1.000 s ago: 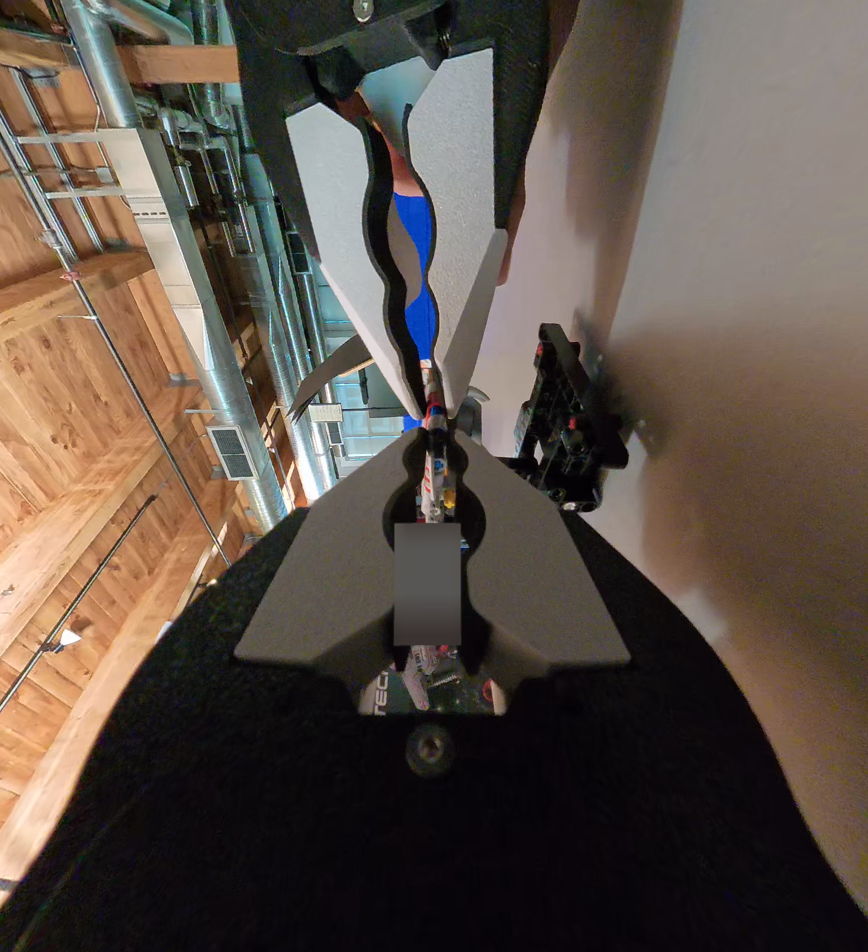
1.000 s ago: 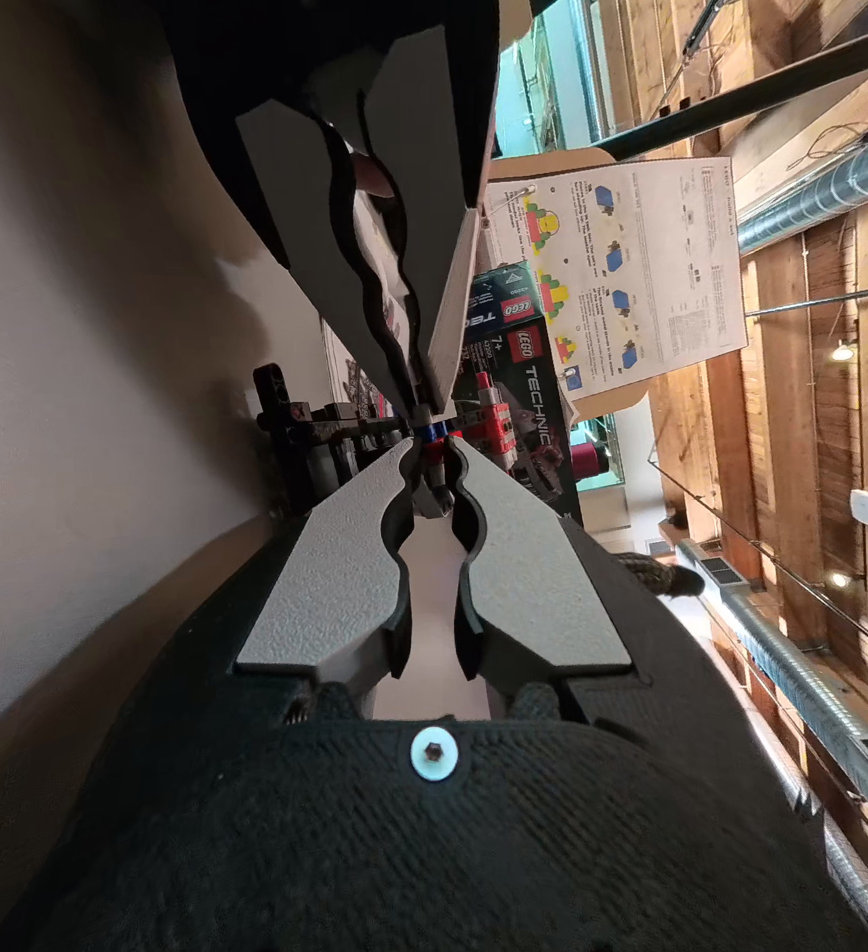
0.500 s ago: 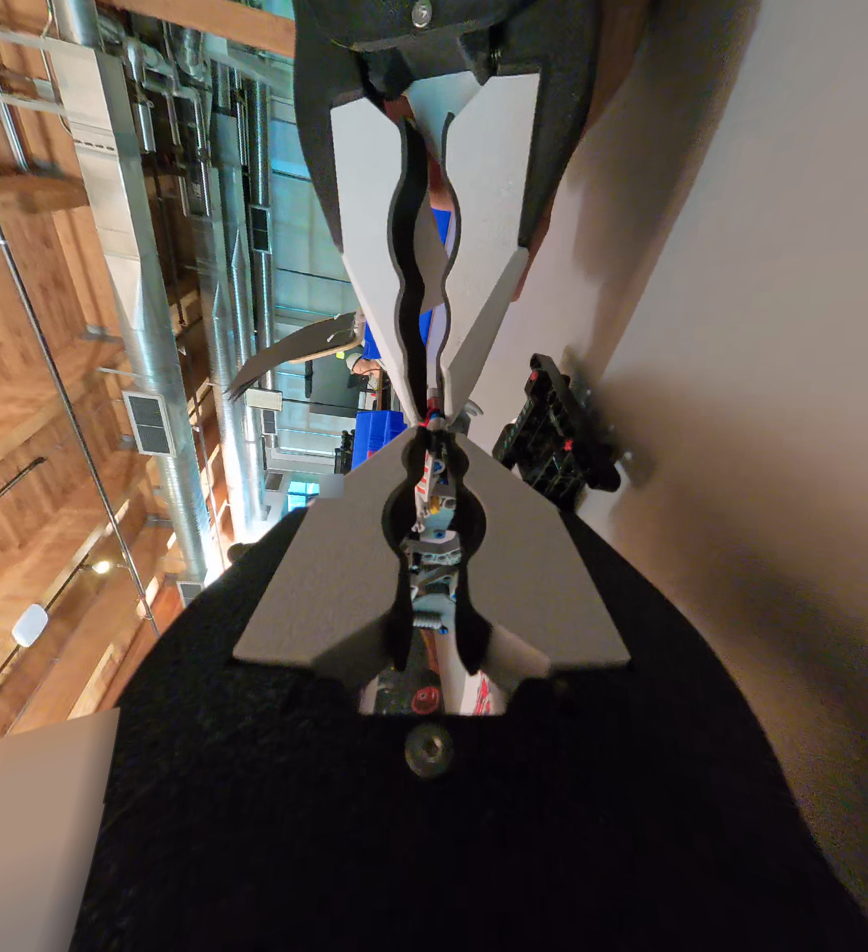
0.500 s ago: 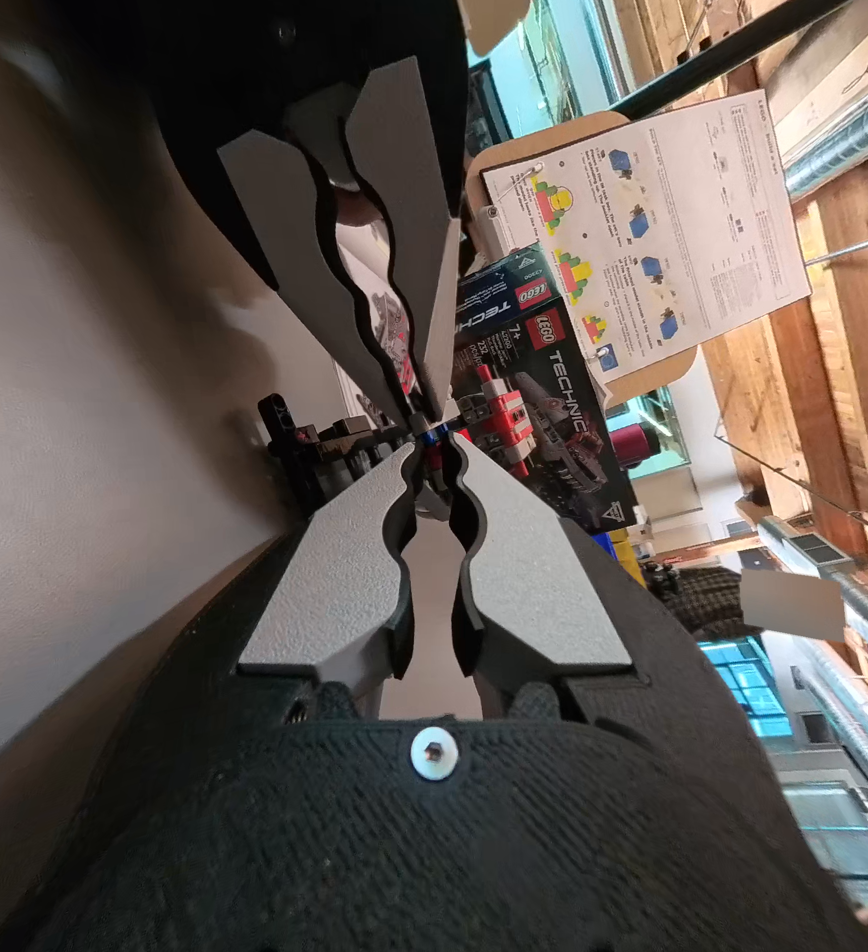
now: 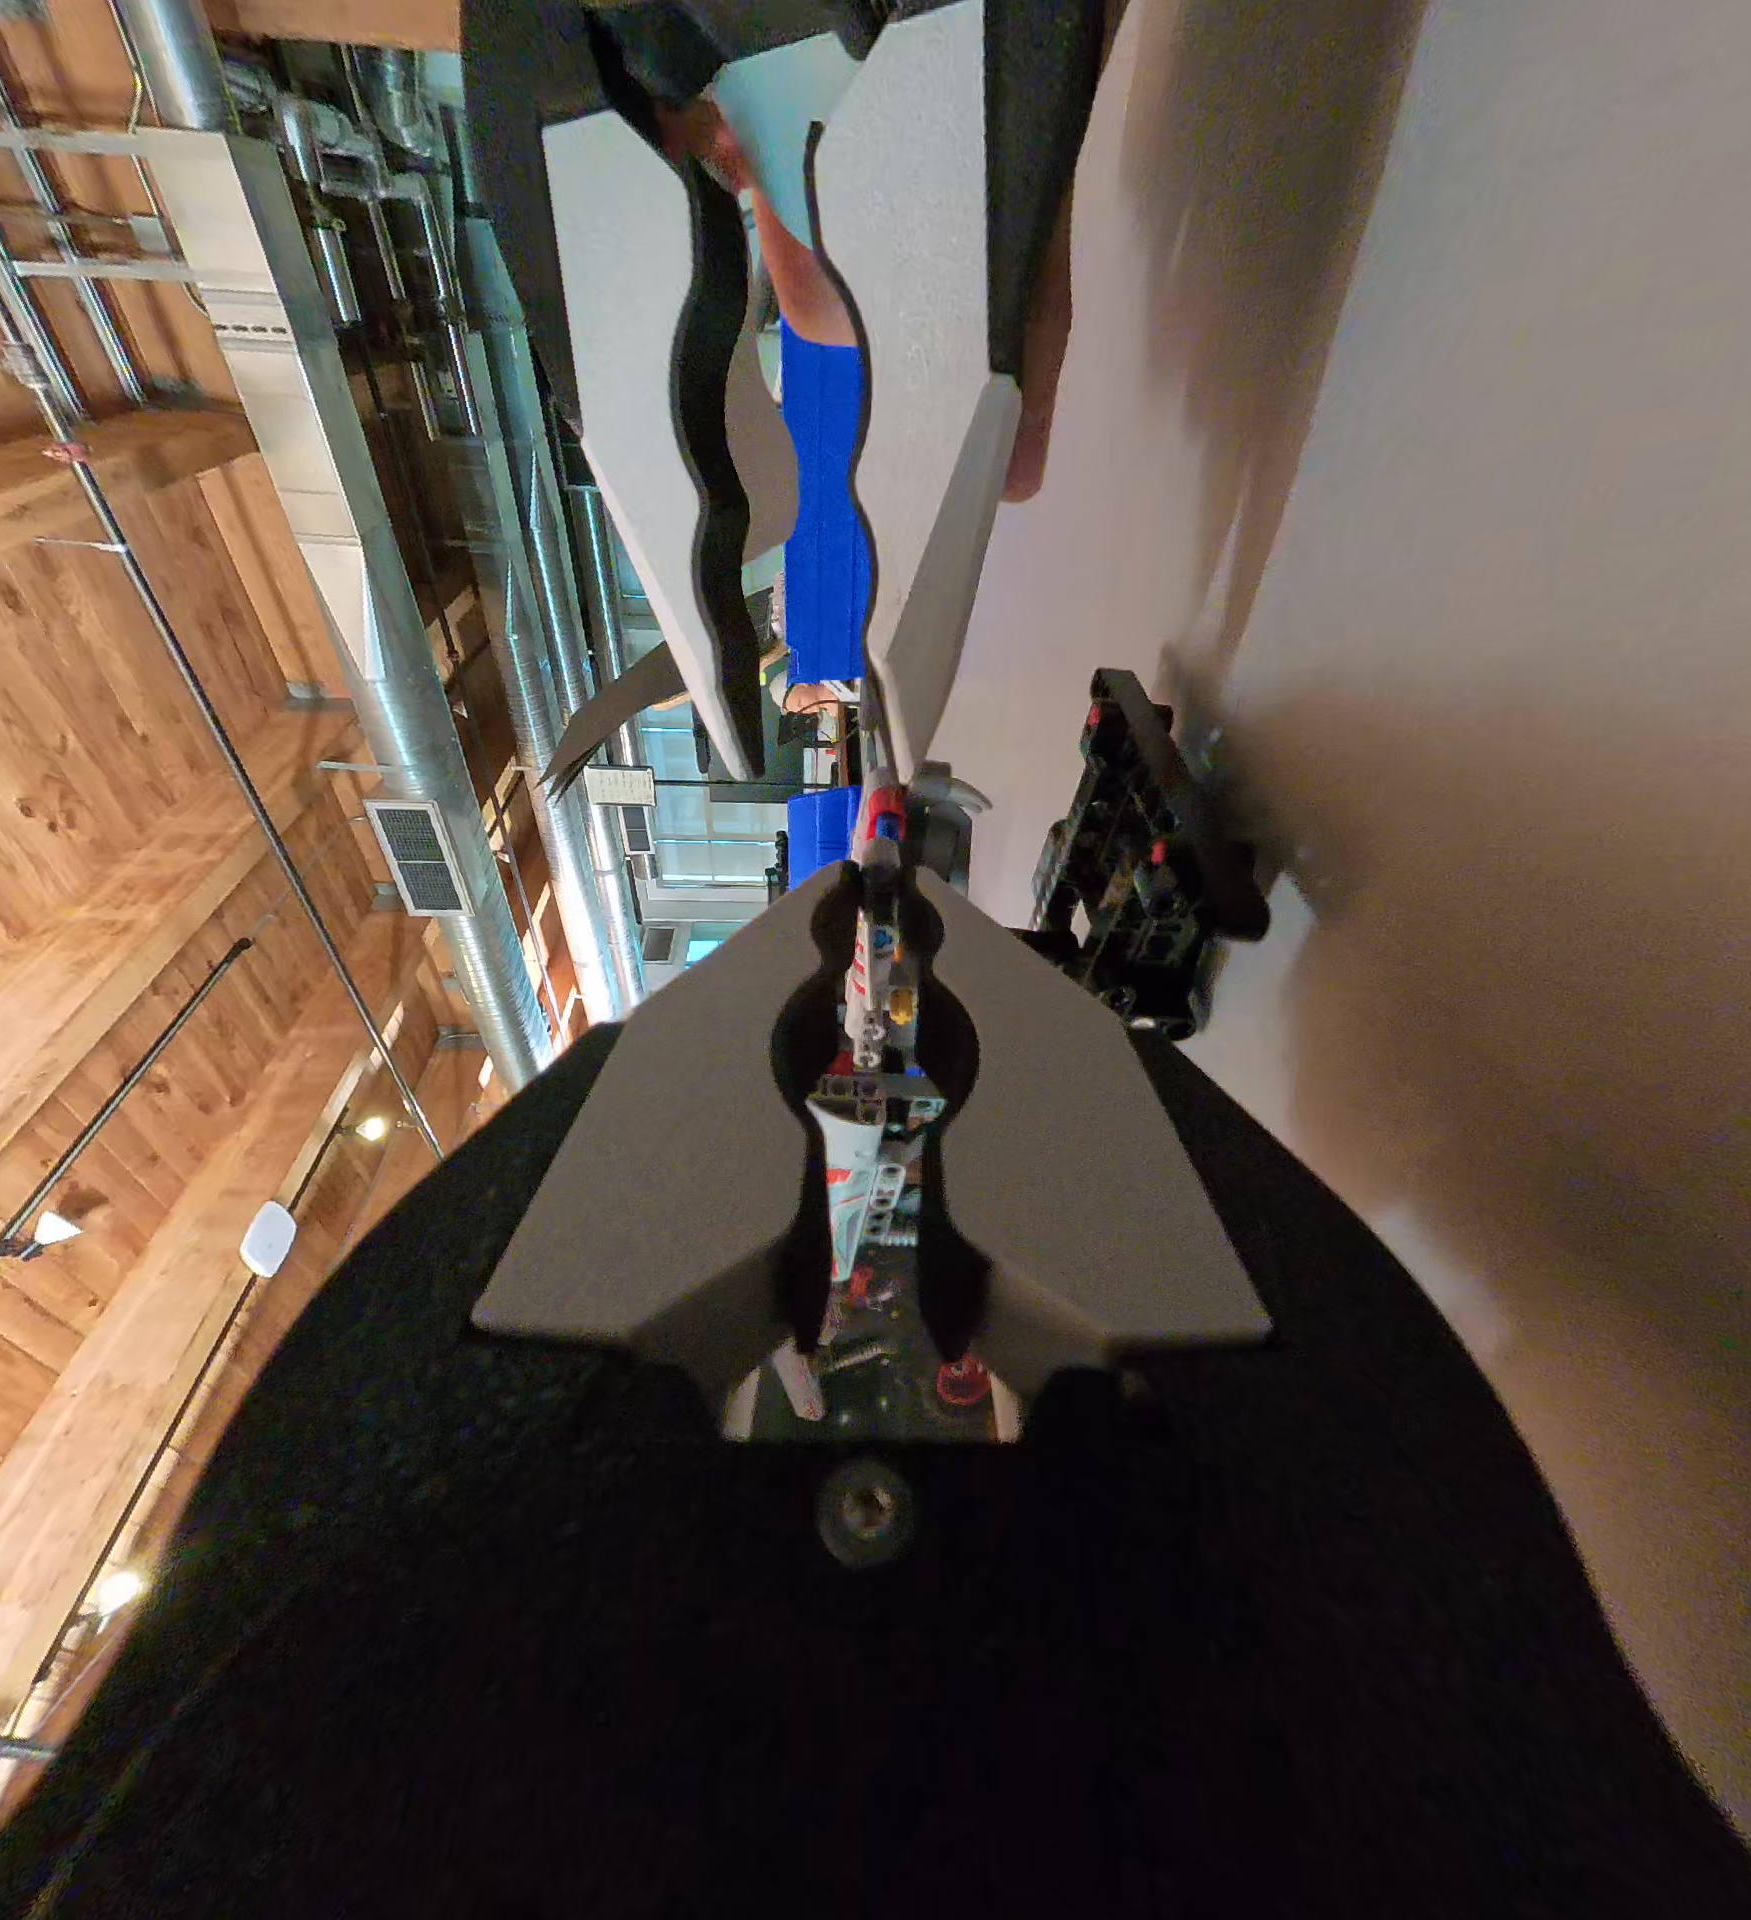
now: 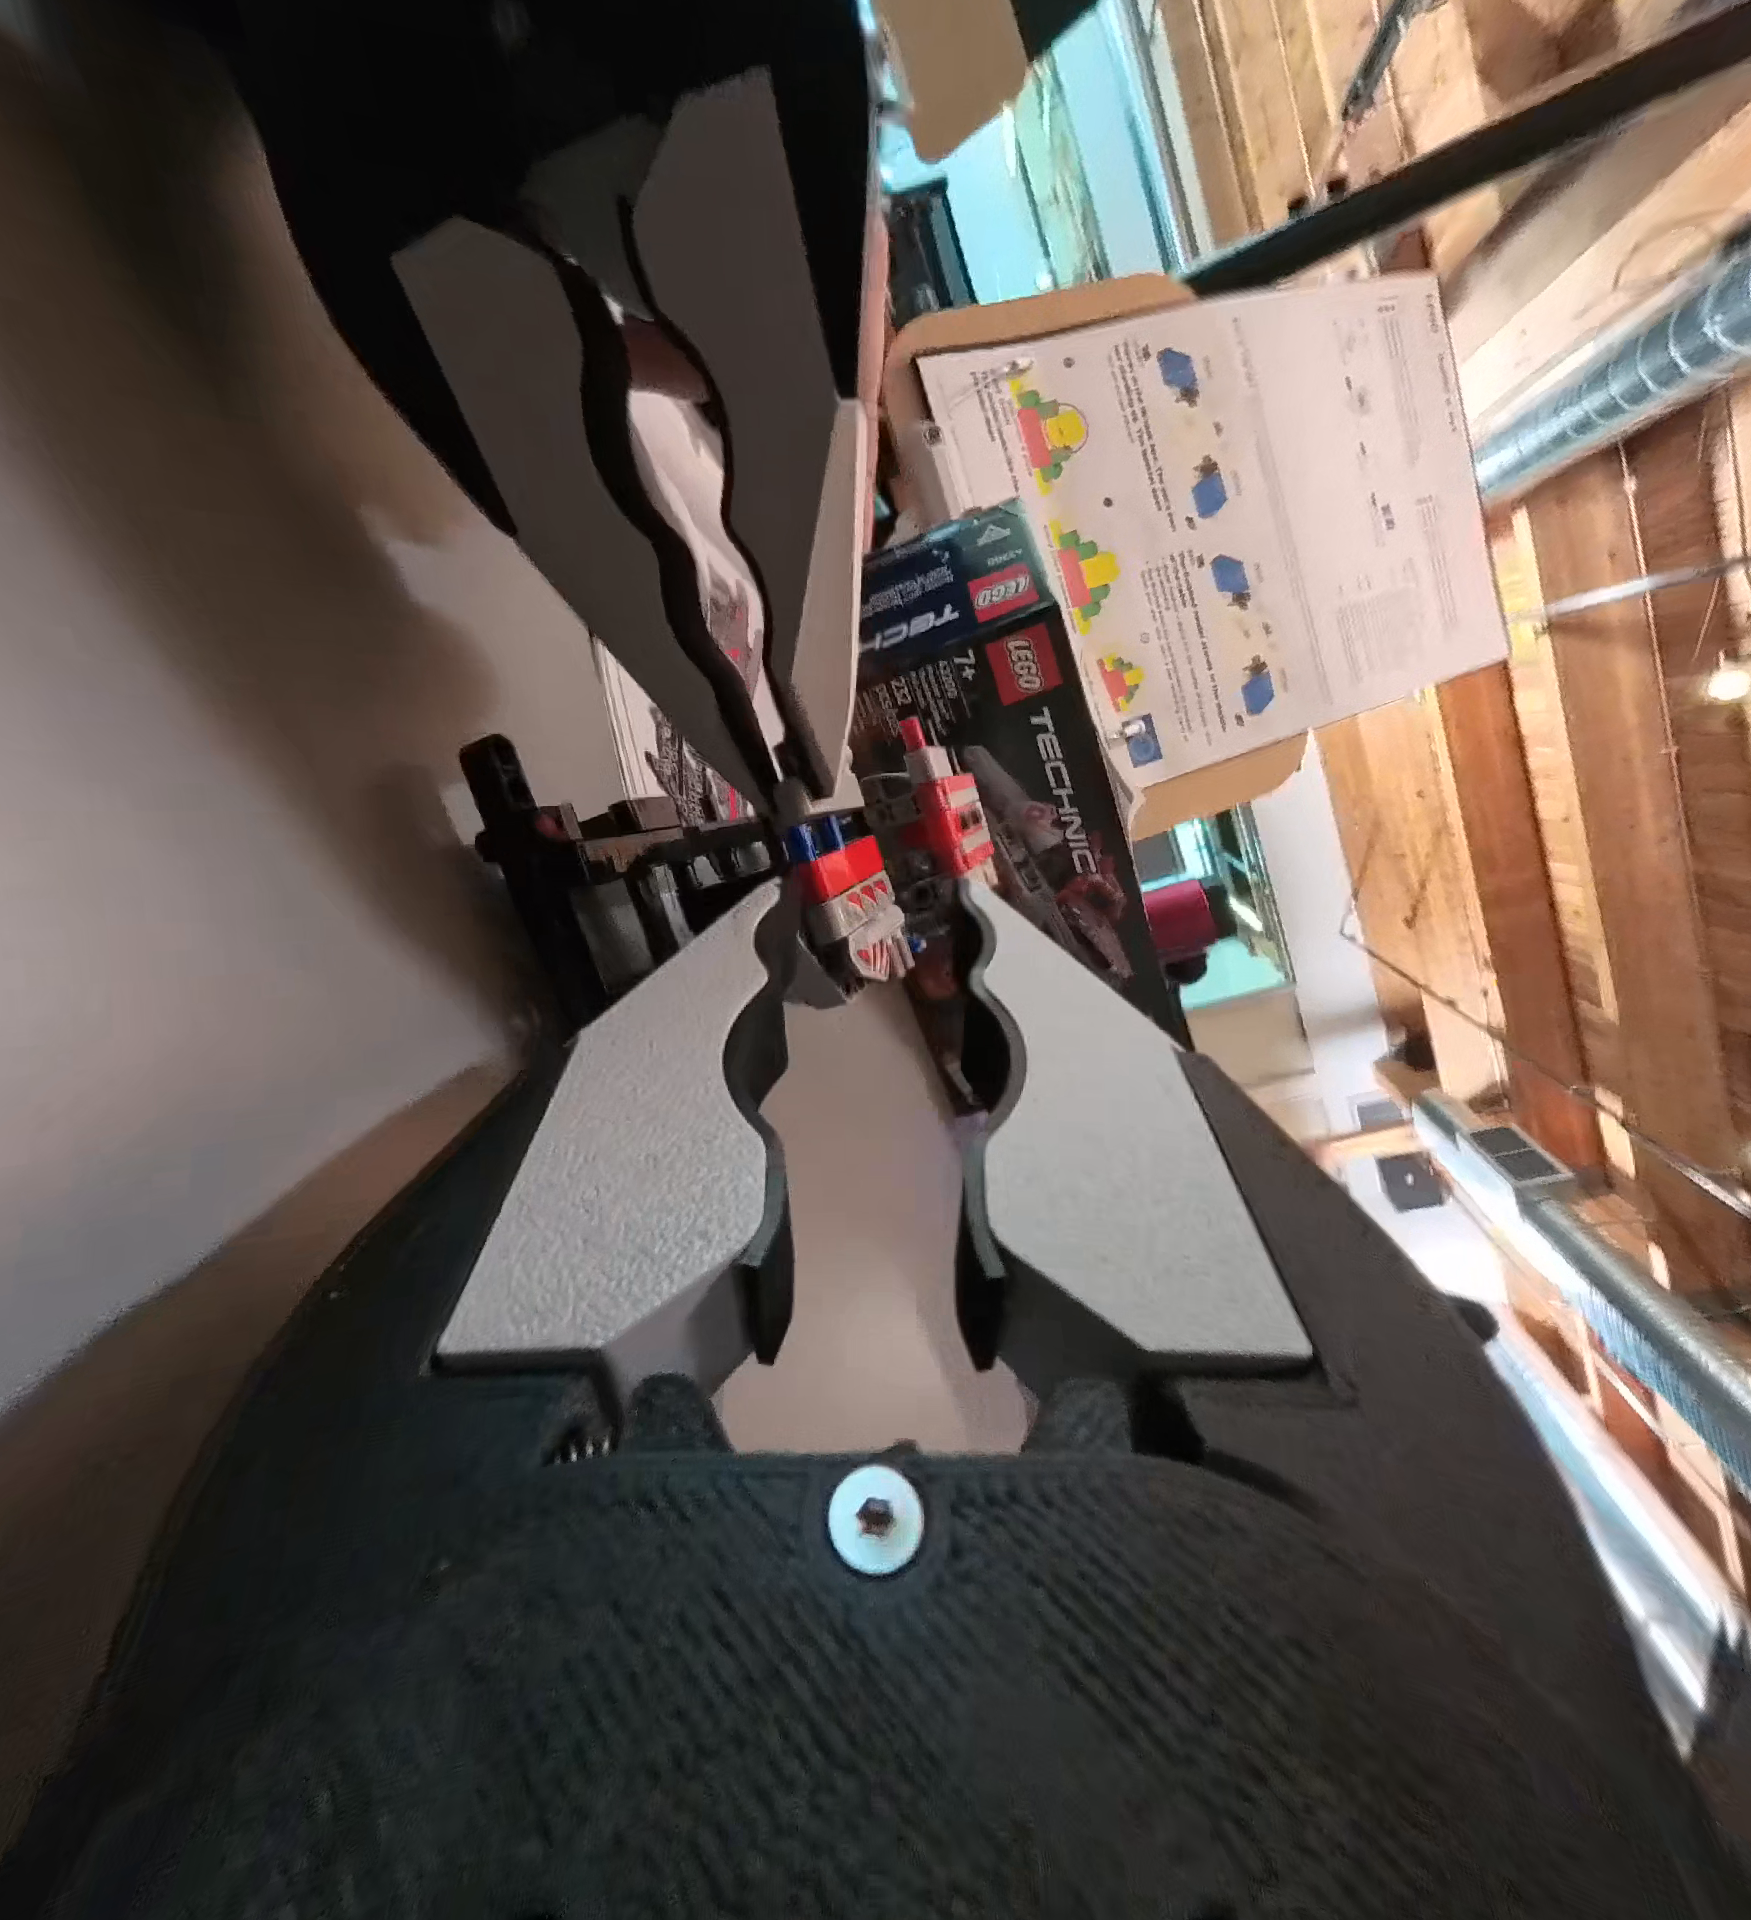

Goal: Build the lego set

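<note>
Left gripper fingers clamp the part-built white-red lego model | right gripper fingers parted around its red tip | black chassis unattached on worktop; much remains.

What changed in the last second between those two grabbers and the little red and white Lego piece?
The right gripper opened its fingers and let go of the small red, white and blue Lego model. The left gripper stayed shut on the model, and the black Lego assembly stayed where it was on the table.
</note>
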A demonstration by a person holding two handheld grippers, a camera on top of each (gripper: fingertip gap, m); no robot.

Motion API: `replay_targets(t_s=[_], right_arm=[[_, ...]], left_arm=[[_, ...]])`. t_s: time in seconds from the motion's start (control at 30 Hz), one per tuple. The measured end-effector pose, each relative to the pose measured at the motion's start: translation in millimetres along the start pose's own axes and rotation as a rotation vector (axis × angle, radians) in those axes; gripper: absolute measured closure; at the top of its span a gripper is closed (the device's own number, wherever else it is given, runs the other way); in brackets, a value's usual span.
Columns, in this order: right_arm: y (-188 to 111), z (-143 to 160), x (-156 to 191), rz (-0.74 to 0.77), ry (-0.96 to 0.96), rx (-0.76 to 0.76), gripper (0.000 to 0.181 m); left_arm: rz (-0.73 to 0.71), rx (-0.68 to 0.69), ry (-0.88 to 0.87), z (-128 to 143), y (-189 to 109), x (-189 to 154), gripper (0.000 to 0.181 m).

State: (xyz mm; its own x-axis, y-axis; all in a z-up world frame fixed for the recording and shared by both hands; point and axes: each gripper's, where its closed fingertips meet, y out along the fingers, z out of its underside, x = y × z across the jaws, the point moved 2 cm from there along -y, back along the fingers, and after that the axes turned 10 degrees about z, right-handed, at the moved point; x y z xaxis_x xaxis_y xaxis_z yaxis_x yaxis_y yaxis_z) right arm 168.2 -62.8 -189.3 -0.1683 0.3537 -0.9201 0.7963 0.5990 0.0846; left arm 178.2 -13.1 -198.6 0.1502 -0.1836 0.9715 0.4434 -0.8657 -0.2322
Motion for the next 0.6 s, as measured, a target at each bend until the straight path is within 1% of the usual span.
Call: replay_targets(t_s=[0.03,0.1,0.17,0.27,0.3,0.37,0.47,0.6], right_arm=[[-0.8,0.9,1.3,-0.020,-0.008,-0.022,0.153],[1.2,8.3,7.4,-0.083,-0.007,-0.010,0.141],[4.1,9.7,6.8,-0.109,0.039,-0.003,0.136],[4.1,5.0,11.5,-0.174,0.127,-0.043,0.158],[5.1,6.6,13.1,-0.175,0.117,-0.040,0.160],[7.0,7.5,14.1,-0.164,0.082,-0.047,0.161],[9.1,6.7,14.2,-0.175,0.116,-0.051,0.161],[11.8,6.0,14.9,-0.150,0.074,-0.053,0.162]], left_arm=[[0.002,0.001,-0.004,0.0,0.3,-0.6,0.178],[-0.001,0.008,0.001,0.1,-0.4,-0.9,0.177],[0.000,0.007,-0.001,-0.3,-1.1,-1.6,0.178],[-0.002,0.010,0.011,-0.5,-2.1,-2.3,0.178],[-0.001,0.011,0.014,-0.7,-2.4,-2.6,0.178],[-0.002,0.012,0.023,-0.5,-2.7,-3.3,0.178],[-0.007,0.019,0.042,0.3,-3.2,-4.2,0.178],[-0.007,0.017,0.047,2.0,-3.8,-5.5,0.178]])
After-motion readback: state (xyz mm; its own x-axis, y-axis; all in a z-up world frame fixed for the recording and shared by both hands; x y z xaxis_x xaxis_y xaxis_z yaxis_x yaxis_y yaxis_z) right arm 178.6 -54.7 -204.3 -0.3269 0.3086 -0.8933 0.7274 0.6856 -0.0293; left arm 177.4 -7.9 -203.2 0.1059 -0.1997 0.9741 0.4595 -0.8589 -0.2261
